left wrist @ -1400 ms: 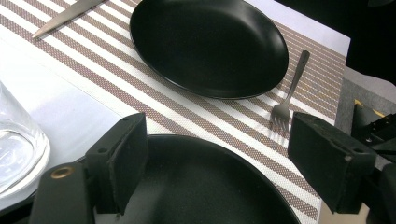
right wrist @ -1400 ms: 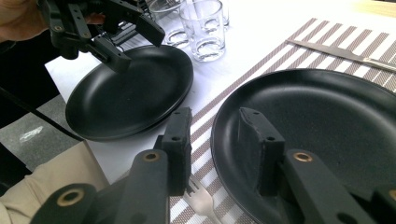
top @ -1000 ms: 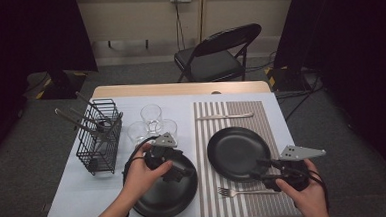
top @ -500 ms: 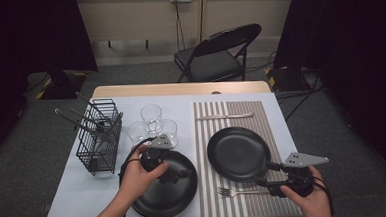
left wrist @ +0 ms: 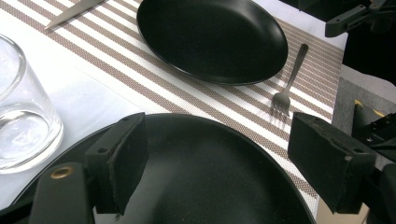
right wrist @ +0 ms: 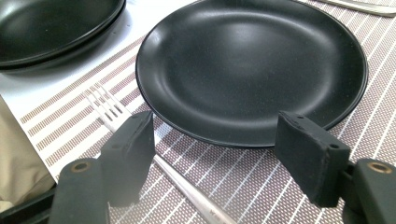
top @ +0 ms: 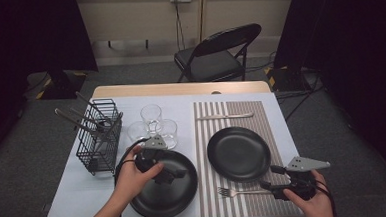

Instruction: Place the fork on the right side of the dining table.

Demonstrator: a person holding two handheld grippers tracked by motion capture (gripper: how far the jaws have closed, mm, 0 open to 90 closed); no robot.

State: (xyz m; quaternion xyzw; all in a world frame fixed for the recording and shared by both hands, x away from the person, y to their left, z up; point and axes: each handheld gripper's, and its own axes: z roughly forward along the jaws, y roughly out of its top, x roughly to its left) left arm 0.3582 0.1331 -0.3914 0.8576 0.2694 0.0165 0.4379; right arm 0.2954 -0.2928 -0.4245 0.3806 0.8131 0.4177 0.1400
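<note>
Step in hand, by my read: table setting, fork (top: 240,190) just laid on striped placemat (top: 276,119), just beside near rim of plate on placemat (top: 239,152), tines toward second plate (top: 164,183).

Right gripper (top: 270,187): jaws have just been opening, now wide, fork handle low between them but pads off it. Versus a second ago: right hand lower, nearer table edge.

Left gripper (top: 177,173): jaws wide, empty, over second plate, little changed.

Next likely: back right gripper off handle without dragging fork.
</note>
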